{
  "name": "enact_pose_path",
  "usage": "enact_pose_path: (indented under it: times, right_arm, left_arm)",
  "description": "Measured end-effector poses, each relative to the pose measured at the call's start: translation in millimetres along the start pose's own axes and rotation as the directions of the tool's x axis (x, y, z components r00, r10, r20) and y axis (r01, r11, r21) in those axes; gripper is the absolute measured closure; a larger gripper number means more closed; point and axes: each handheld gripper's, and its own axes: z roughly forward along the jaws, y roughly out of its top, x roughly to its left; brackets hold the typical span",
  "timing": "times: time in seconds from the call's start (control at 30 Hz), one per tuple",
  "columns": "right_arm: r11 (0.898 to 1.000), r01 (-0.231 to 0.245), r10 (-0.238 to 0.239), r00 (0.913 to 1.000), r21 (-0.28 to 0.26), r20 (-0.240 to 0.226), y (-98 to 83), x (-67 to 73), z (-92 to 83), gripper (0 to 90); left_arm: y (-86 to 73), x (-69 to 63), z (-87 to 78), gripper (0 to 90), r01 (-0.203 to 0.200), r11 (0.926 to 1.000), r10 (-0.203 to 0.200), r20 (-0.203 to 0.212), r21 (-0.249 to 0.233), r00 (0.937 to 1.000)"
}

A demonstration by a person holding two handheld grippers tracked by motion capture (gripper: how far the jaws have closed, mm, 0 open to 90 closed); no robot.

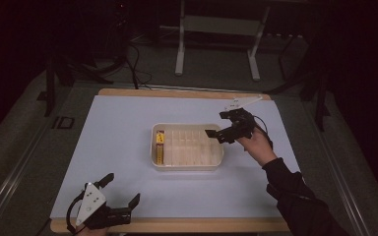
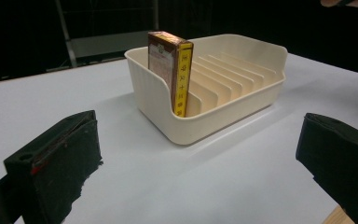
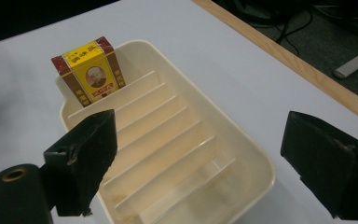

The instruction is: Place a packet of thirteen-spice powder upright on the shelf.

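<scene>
A cream plastic rack tray with upright dividers sits near the middle of the white surface. In its leftmost slot, against the tray's left end wall, a small box stands on edge; the right gripper view shows its yellow top with a portrait and brown-red sides. The other slots are bare.

The right gripper hangs over the tray's right end, held by a hand in a dark sleeve, its jaws wide apart and holding nothing; its own view looks down along the dividers toward the box.

The left gripper rests low at the surface's near edge, toward the left corner, well apart from the tray, jaws spread and empty. Its view faces the tray and the box from table height.
</scene>
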Motion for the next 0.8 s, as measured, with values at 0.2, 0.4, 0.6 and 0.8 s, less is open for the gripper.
enact_pose_path:
  times: [0.2, 0.4, 0.6, 0.8]
  right_arm:
    - [0.998, -0.041, 0.042, 0.999, -0.051, 0.012, -18.4, -3.7, -12.7, 10.6]
    - [0.995, -0.059, 0.063, 0.9973, -0.084, 0.04, -39.4, -3.8, -21.3, 10.6]
    - [0.988, -0.102, 0.107, 0.9935, -0.115, 0.038, -57.2, -5.7, -30.0, 10.6]
    - [0.984, -0.127, 0.135, 0.9892, -0.122, 0.057, -80.1, -6.7, -32.0, 10.6]
  left_arm:
    - [0.0, -0.2, 0.4, 0.0, -0.001, 1.0, 0.001, 0.0, 0.001, 1.0]
    - [-0.2, 0.0, 0.8, 0.0, -0.004, 1.0, 0.004, -0.001, 0.007, 1.0]
    - [-0.2, -0.7, 1.7, 0.0, -0.004, 1.0, 0.004, 0.0, 0.007, 1.0]
    - [-0.1, -0.6, 2.0, 0.0, -0.005, 1.0, 0.005, 0.002, 0.007, 1.0]
